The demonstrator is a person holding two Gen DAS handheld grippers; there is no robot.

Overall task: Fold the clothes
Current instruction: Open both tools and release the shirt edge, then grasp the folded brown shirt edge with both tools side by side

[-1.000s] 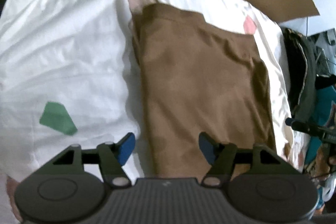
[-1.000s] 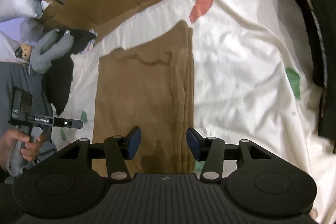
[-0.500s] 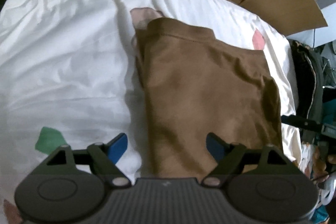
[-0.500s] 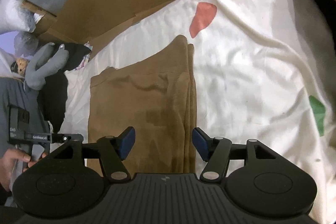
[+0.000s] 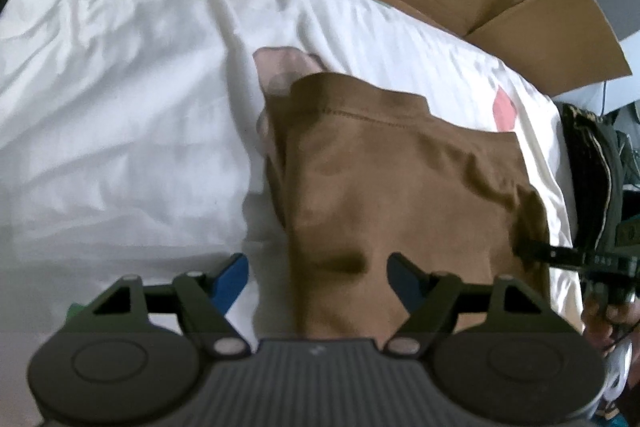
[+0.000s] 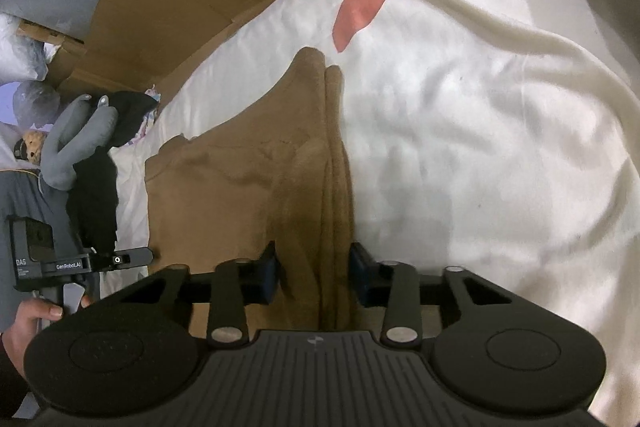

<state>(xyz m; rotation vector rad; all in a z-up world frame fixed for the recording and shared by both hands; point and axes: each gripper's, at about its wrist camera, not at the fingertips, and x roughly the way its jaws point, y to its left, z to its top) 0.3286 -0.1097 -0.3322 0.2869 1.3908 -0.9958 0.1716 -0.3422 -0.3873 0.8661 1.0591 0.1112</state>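
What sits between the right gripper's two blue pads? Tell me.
In the right wrist view, the stacked folded edge of the brown garment runs between the right gripper pads. Its jaws have just been closing around that edge; whether the pads press it yet is unclear.

The right gripper (image 6: 313, 277) has dropped closer to the brown garment (image 6: 248, 195), its jaws closing around the folded edge.

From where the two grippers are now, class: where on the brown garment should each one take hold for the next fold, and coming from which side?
Judging by its pose, grip the brown garment at its near corners. The right gripper already straddles the thick layered edge; the left gripper should pinch the opposite folded edge, from the near end.
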